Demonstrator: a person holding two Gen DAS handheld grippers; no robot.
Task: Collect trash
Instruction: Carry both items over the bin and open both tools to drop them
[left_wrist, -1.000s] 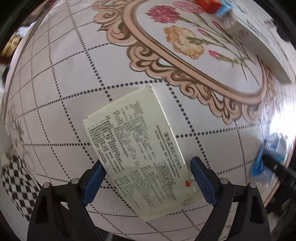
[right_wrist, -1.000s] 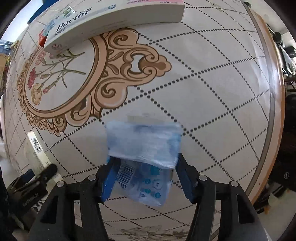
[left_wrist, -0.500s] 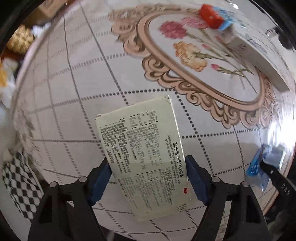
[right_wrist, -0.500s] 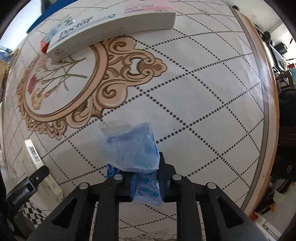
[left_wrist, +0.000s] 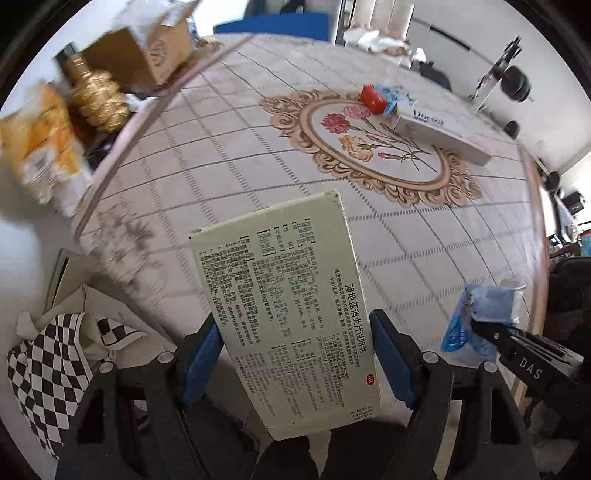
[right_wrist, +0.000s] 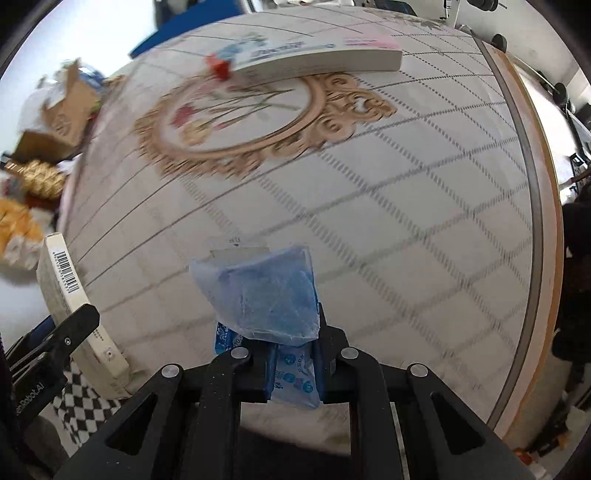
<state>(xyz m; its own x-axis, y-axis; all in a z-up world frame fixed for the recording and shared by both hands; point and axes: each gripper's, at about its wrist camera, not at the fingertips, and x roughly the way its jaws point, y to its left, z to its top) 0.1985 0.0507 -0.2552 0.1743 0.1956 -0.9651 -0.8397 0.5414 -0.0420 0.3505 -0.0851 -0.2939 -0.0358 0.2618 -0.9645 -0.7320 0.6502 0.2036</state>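
Left claw: the left claw pinches a flat pale-green cardboard medicine box printed with dense black text across its width, blue pads against both long edges; the box looks lifted clear of the tabletop.
Right claw: the right claw is pressed together on a crumpled blue translucent plastic wrapper, which sticks up and forward from between the pads, off the surface.
Tabletop: a pale tiled-pattern tabletop with an ornate floral oval medallion.
Left on the tabletop: a long white carton lettered "Doctor" lies at the far edge of the medallion; a small red-and-blue packet sits touching its end.
Beyond the edge: a brown cardboard box, gold ornament and checkered black-and-white cloth lie off the tabletop; no bin is clearly visible.
Progress: judged roughly midway. Two pieces are picked up, neither yet dropped off.
Remaining: deposit both held pieces, then probably fetch the red-and-blue packet and perhaps the carton, if it counts as trash.
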